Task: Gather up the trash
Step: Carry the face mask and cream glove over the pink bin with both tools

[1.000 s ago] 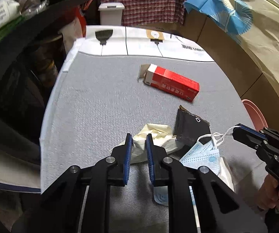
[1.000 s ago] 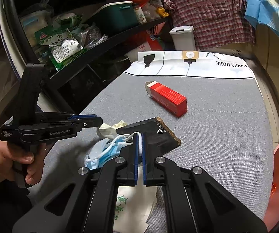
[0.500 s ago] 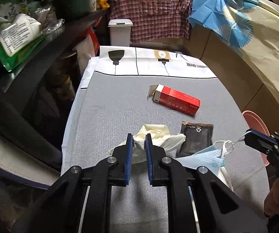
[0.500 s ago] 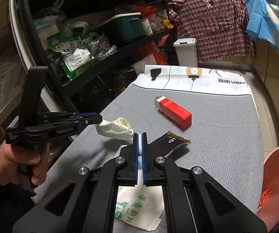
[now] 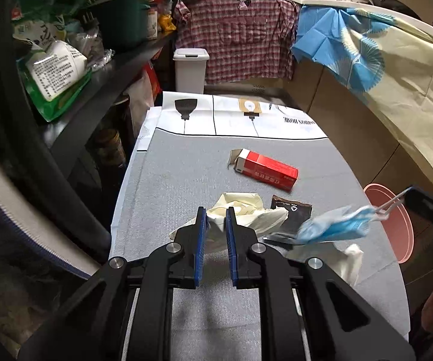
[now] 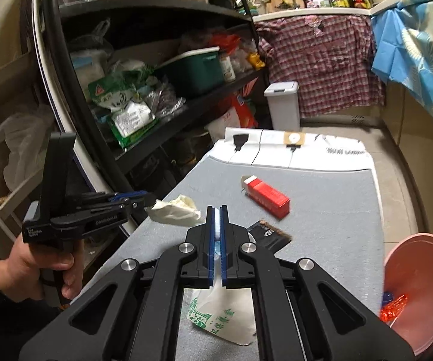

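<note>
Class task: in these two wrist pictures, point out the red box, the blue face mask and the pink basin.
red box (image 5: 267,171): left wrist view, on its red top face.
blue face mask (image 5: 335,228): left wrist view, on its hanging pleated body.
pink basin (image 6: 424,273): right wrist view, on its bare inner wall.

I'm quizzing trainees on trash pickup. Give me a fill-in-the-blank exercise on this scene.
1. The left hand-held gripper is shut on a cream ____.
2. The right hand-held gripper holds the face mask by its ____.
3. The box lying on the grey mat is ____ and white.
4. The basin beside the mat is ____.

Missing: glove; ear loop; red; pink
</note>
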{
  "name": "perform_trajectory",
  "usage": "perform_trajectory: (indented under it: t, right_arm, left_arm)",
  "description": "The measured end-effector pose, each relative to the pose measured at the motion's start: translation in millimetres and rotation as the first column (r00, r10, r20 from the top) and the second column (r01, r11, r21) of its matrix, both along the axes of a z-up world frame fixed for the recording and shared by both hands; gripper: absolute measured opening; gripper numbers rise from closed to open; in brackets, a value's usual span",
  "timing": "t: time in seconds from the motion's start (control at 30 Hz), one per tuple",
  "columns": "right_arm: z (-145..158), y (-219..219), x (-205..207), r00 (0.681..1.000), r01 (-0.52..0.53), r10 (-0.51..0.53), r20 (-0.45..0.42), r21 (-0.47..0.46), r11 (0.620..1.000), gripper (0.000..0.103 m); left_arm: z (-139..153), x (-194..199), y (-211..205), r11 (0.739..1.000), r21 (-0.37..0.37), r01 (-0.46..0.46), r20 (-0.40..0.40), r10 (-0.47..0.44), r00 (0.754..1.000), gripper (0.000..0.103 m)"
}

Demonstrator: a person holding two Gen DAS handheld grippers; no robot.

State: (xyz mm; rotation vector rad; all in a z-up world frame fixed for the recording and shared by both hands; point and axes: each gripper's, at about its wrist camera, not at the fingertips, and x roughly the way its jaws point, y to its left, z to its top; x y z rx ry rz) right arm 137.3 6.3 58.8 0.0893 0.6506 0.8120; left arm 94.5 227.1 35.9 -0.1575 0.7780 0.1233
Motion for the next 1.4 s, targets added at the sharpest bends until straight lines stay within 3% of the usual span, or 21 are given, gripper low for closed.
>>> perform_trajectory:
  t: [0.67, 1.13, 1.4]
  right_arm:
    - [29, -67, 9, 0.992, 0.119, -0.119, 0.04, 0.0, 0.993, 0.003]
    - [26, -137, 8, 0.967, 0.241, -0.237, 0.09, -0.042, 0.97, 0.003]
    - [14, -178, 13, 0.939, 0.338, -0.336, 0.073, -0.006, 0.941, 0.003]
  left_arm:
    - [21, 3, -21, 0.997, -0.05, 0.064, 0.081, -0.06, 0.995, 0.013]
    - [29, 0, -76, 0.984, -0.041, 0.172, 0.11, -0.167, 0.98, 0.013]
    - [31, -6, -115, 0.972, -0.024, 0.234, 0.107, -0.231, 0.967, 0.013]
